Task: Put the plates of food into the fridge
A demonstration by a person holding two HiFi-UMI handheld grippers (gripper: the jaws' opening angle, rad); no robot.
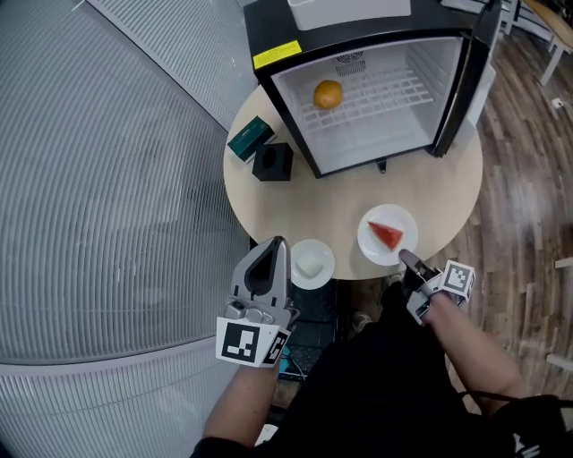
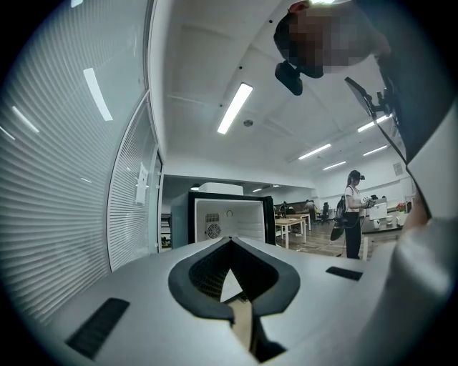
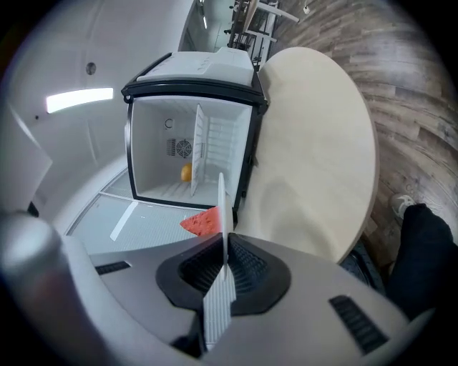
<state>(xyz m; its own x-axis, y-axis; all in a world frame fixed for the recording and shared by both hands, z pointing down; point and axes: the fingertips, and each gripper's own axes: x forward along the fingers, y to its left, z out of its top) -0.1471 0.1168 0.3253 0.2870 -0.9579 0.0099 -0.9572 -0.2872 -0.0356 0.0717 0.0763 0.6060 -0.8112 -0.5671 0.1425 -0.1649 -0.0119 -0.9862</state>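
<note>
Looking down from the head view, we see a round table [image 1: 349,201] with a smooth, pale wood-toned top. It carries an open mini fridge [image 1: 403,27], black outside and white inside, with an orange [image 1: 328,93] on its wire shelf. Only this view shows both dishes near the table's front edge. One is a small plate [image 1: 324,253], white and round, with a pale lump of food. To its right is a large plate [image 1: 398,217], also white, holding a red wedge of watermelon [image 1: 385,235]. The right gripper [image 1: 405,259] meets the large plate at its near rim. The right gripper view shows the grip itself. Its ribbed black pads are clamped on the thin white rim, seen edge-on and rising between them, with the watermelon just left of it. The left gripper [image 1: 276,243] sits just left of the small plate, and we cannot tell whether they touch. The left gripper view shows its jaws drawn together on nothing. That view alone shows a person [image 2: 353,214] standing far off.
</note>
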